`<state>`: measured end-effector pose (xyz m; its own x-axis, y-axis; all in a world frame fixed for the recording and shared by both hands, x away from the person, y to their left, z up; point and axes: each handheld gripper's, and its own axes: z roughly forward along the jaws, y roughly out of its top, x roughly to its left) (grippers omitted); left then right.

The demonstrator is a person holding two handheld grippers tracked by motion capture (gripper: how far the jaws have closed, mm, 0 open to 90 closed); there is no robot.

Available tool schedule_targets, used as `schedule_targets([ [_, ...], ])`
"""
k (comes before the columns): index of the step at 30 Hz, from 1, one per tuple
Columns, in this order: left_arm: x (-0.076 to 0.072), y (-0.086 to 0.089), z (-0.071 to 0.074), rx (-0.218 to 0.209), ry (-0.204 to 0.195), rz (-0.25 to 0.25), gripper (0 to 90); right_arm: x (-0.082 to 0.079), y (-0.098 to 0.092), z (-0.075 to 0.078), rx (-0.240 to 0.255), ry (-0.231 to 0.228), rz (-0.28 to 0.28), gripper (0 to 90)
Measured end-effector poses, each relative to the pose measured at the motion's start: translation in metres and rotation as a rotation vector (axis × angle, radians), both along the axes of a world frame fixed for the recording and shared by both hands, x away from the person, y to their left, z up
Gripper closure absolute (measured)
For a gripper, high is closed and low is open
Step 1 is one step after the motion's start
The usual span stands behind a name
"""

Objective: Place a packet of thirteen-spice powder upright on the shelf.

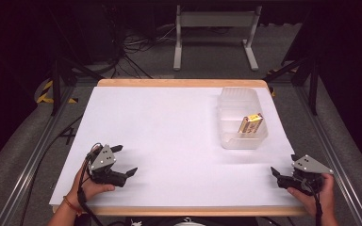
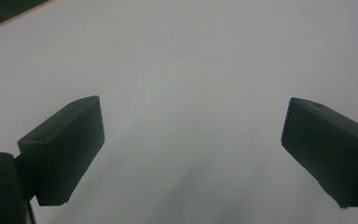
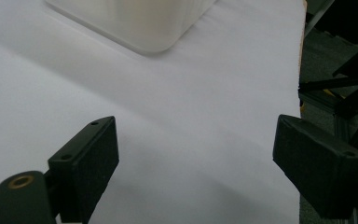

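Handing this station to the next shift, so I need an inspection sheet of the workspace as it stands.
Surface: white sheet over wood-edged table.
Job's things: translucent plastic bin, far right; yellow-and-brown small box leaning inside.
Clutter: nothing seen.
Grippers: left gripper open, near left; right gripper open, near right; both hold nothing.
Cables: black cable trailing from left gripper; tangle on floor.
Surroundings: grey metal stand, dark room.

Black claws, grey triangular plates
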<state>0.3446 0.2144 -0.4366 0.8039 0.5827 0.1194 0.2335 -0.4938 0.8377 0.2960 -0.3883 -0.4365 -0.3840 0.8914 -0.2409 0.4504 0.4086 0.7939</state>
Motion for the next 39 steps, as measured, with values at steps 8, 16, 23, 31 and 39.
schedule_targets([
  [8, 0.002, 0.0, 0.001, 0.0, -0.002, 0.01, 7.0, -0.002, 0.006, 0.002, -0.012, -0.004, 0.015, 15.0],
  [16, 0.002, 0.001, 0.001, -0.001, -0.003, 0.019, 7.0, -0.001, 0.007, 0.001, -0.022, -0.002, 0.025, 15.0],
  [23, 0.002, 0.003, 0.002, -0.001, -0.011, 0.02, 7.0, -0.002, 0.008, 0.002, -0.017, -0.007, 0.023, 15.1],
  [31, 0.003, 0.001, 0.002, 0.001, -0.007, 0.022, 6.9, -0.002, 0.009, 0.002, -0.02, -0.005, 0.028, 15.0],
  [39, 0.004, 0.001, 0.001, 0.003, -0.002, 0.016, 6.9, -0.002, 0.011, 0.003, -0.019, -0.01, 0.036, 15.0],
])
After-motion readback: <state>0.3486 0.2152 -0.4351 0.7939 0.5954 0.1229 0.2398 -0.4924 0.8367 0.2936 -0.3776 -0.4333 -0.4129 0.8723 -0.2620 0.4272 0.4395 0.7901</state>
